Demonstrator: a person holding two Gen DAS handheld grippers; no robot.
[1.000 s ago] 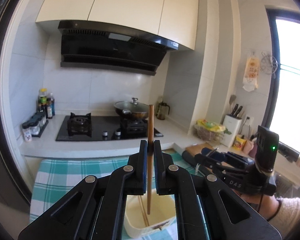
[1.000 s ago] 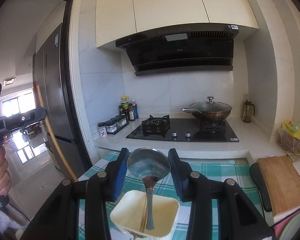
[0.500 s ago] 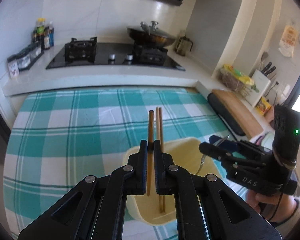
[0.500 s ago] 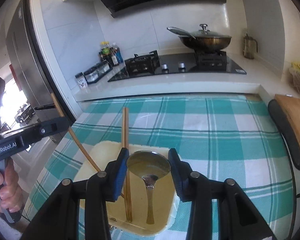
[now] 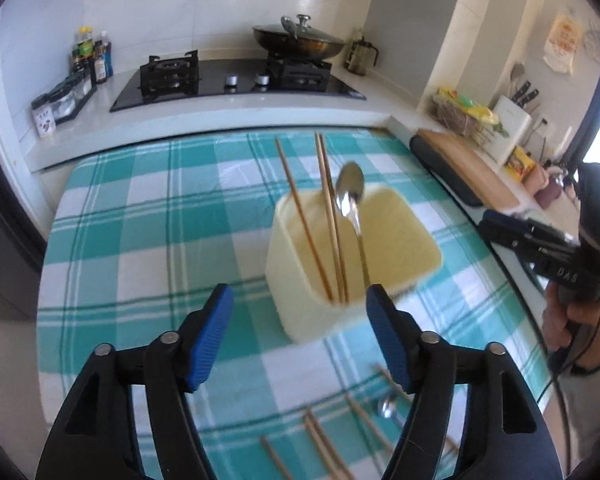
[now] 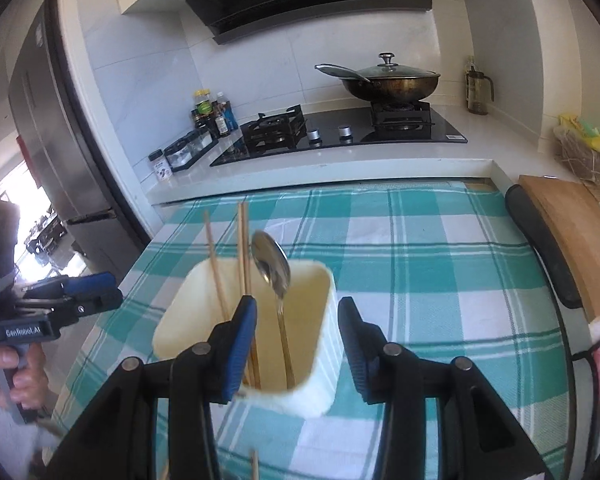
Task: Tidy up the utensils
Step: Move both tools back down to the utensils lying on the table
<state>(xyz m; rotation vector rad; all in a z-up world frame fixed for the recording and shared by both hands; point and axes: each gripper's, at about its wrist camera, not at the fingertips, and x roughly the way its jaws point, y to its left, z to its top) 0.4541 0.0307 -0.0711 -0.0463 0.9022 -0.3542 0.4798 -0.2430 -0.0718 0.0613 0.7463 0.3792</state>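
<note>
Both grips have been released since the earlier frames. From the left wrist, the left gripper (image 5: 300, 320) is seen spread wide and empty; the chopsticks (image 5: 324, 216) and spoon (image 5: 350, 196) are stood in the cream container (image 5: 400, 240) near the tablecloth's (image 5: 140, 220) middle, while loose chopsticks (image 5: 324, 448) are left at its near edge. From the right wrist, the right gripper (image 6: 296, 344) is likewise spread wide, empty, around the container's near rim.

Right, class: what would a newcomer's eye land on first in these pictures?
Probably the cream container on the teal checked tablecloth, with chopsticks and a metal spoon standing in it. Next, the lidded wok on the stove behind, and loose chopsticks lying nearer the camera.
</note>
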